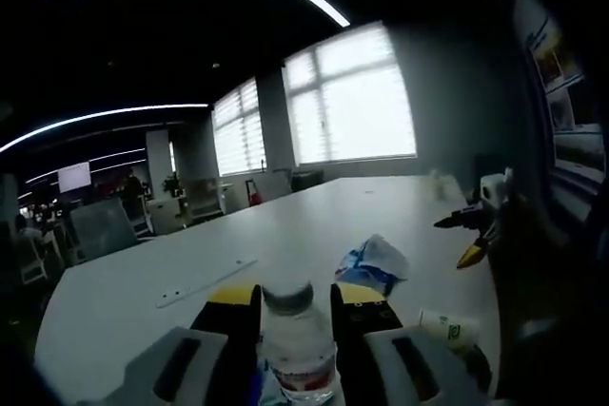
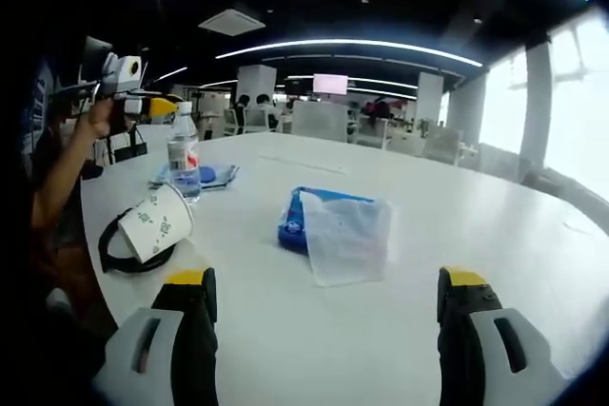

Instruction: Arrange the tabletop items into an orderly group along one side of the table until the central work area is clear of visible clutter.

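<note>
One white table [image 2: 495, 235]. One blue packet [image 2: 333, 228] lies ahead, between the released, wide-apart fingers of the right gripper [image 2: 325, 306], its near half veiled by translucent plastic. One paper cup [image 2: 157, 223] lies tipped left of them. The left gripper [image 1: 295, 316] grasps one water bottle [image 1: 299, 347], its base cut off.

A white table [image 2: 495, 235] carries a water bottle [image 2: 184, 161], tipped paper cup [image 2: 157, 222] and blue packet [image 2: 335, 225].
</note>
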Available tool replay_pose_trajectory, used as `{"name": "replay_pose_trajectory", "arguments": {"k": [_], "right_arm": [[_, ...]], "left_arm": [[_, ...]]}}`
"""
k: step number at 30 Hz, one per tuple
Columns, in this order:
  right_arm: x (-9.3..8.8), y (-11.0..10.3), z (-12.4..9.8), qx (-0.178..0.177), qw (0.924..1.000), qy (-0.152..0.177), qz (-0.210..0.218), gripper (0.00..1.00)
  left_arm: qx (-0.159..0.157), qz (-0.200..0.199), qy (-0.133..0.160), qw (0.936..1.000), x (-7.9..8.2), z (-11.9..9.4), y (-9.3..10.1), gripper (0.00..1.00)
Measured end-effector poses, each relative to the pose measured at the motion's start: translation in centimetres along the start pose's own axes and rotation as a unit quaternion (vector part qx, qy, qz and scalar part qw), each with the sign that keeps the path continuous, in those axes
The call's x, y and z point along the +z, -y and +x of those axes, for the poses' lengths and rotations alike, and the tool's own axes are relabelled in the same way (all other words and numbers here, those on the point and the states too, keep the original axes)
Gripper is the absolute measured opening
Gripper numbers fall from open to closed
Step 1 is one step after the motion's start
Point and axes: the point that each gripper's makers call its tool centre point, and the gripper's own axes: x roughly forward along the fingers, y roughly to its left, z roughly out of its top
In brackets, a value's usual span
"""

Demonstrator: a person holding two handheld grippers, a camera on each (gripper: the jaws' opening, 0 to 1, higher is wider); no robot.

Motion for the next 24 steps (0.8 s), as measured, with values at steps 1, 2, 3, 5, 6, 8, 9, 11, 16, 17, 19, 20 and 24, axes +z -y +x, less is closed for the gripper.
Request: {"name": "replay_pose_trajectory", "arguments": {"k": [1,2,3,5,6,8,9,11,16,17,19,20,24], "right_arm": [[0.0,-0.1,0.0,0.000,1.0000,0.000,0.000,0.94],[0.0,-0.1,0.0,0.000,1.0000,0.000,0.000,0.94],[-0.1,-0.1,0.0,0.000,1.0000,0.000,0.000,0.94],[-0.1,-0.1,0.0,0.001,1.0000,-0.003,-0.001,0.94],[-0.1,0.0,0.0,0.001,1.0000,-0.003,-0.001,0.94],[0.0,-0.1,0.0,0.001,1.0000,-0.002,-0.001,0.94],[0.1,-0.1,-0.1,0.001,1.0000,-0.001,-0.002,0.94],[0.3,-0.2,-0.1,0.001,1.0000,0.000,-0.003,0.94],[1.1,-0.3,-0.2,0.002,0.9999,0.004,-0.010,0.94],[1.2,-0.3,-0.2,0.003,0.9999,0.004,-0.011,0.94],[1.5,-0.3,-0.2,0.003,0.9999,0.005,-0.014,0.94],[1.6,-0.3,-0.1,0.003,0.9999,0.005,-0.015,0.94],[2.1,-0.6,0.0,0.007,0.9997,0.007,-0.020,0.94]], "left_arm": [[-0.003,-0.002,0.000,1.0000,0.0,0.0,0.1,0.29],[-0.007,-0.004,-0.001,1.0000,-0.1,0.0,0.2,0.30],[-0.011,-0.007,-0.002,0.9999,-0.2,0.0,0.4,0.32],[-0.011,-0.004,-0.002,0.9999,-0.3,0.0,0.4,0.32],[-0.011,-0.004,-0.003,0.9999,-0.4,-0.1,0.5,0.32],[-0.012,-0.004,-0.004,0.9999,-0.5,-0.1,0.5,0.32],[-0.012,-0.004,-0.004,0.9999,-0.6,-0.1,0.5,0.32],[-0.011,-0.004,-0.004,0.9999,-0.7,-0.2,0.5,0.32],[-0.009,-0.006,-0.004,0.9999,-0.8,-0.4,0.3,0.32],[-0.010,-0.006,-0.006,0.9999,-0.9,-0.4,0.4,0.32],[-0.011,-0.005,-0.006,0.9999,-0.9,-0.5,0.4,0.32],[-0.011,-0.004,-0.006,0.9999,-0.9,-0.5,0.4,0.33],[-0.013,-0.001,-0.005,0.9999,-0.9,-0.7,0.5,0.34]]}}
